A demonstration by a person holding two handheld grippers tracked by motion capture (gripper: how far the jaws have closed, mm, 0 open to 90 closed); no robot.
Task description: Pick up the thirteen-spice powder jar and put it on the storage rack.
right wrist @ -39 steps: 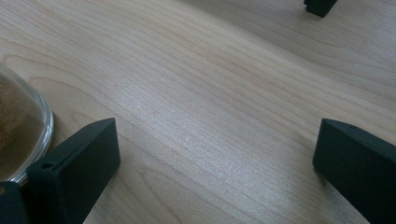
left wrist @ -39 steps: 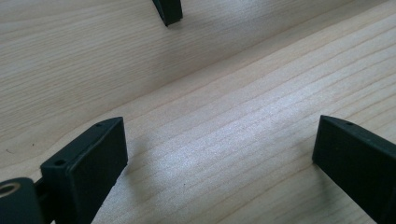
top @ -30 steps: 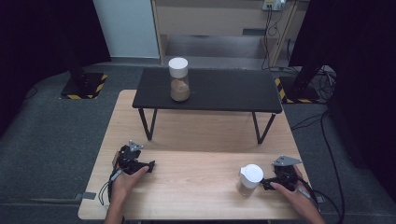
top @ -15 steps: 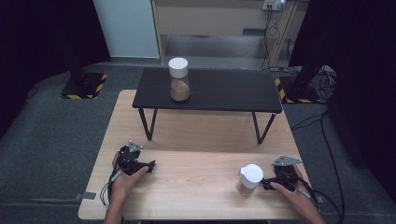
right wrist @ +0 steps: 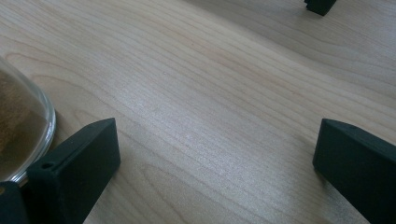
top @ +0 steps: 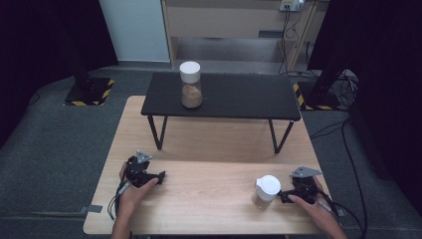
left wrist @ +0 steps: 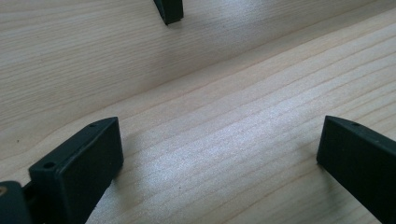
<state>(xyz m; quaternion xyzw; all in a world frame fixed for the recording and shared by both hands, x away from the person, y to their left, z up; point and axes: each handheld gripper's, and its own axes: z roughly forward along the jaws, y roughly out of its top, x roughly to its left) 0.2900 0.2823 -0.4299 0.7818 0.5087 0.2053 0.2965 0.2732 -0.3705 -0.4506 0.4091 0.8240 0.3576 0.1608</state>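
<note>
Wooden surface (top: 209, 194) carries both our claws. Our right claw (top: 284, 195) rests spread at the near right, with the white-lidded jar (top: 266, 191) of brown powder just beside its jaw, outside the gap. Our left claw (top: 158, 177) rests spread at the near left, holding nothing.

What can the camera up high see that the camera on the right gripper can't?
The high view alone takes in the low black table, the second white-lidded glass jar of brown powder standing on it, the near jar's white lid, and both hands with the left gripper and right gripper. The right gripper view alone gives a close look at its two black jaws, spread wide with bare wood between. Both share the light wooden tabletop and the near glass jar of brown powder.
</note>
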